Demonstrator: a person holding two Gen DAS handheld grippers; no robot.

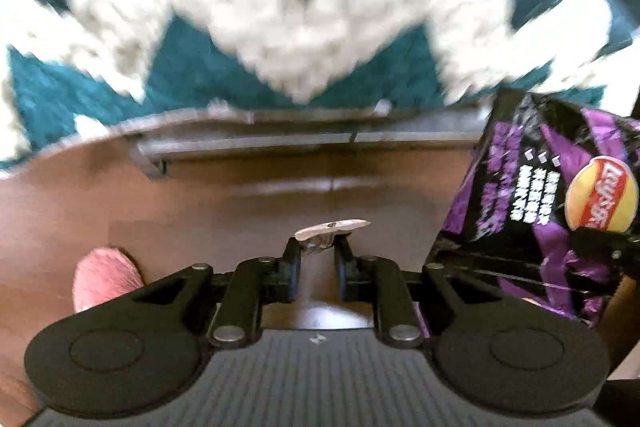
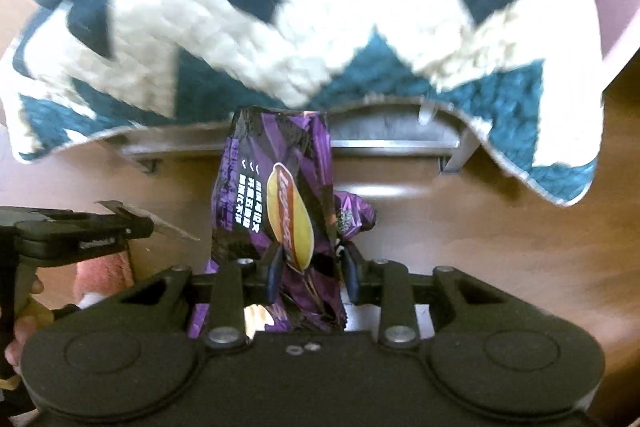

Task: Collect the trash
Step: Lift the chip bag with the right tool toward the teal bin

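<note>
Between the left gripper's [image 1: 317,251] fingers, pressed nearly together, a thin pale scrap of wrapper [image 1: 331,227] is pinched, lying crosswise to them above the wooden floor [image 1: 224,211]. Just beside it, the right gripper [image 2: 310,269] has its fingers clamped on the lower part of a purple chip bag [image 2: 276,195], whose long axis runs away from them toward the blue-and-white rug [image 2: 360,27]. No bin or other container shows in either view, so where both pieces go next I cannot tell.
</note>
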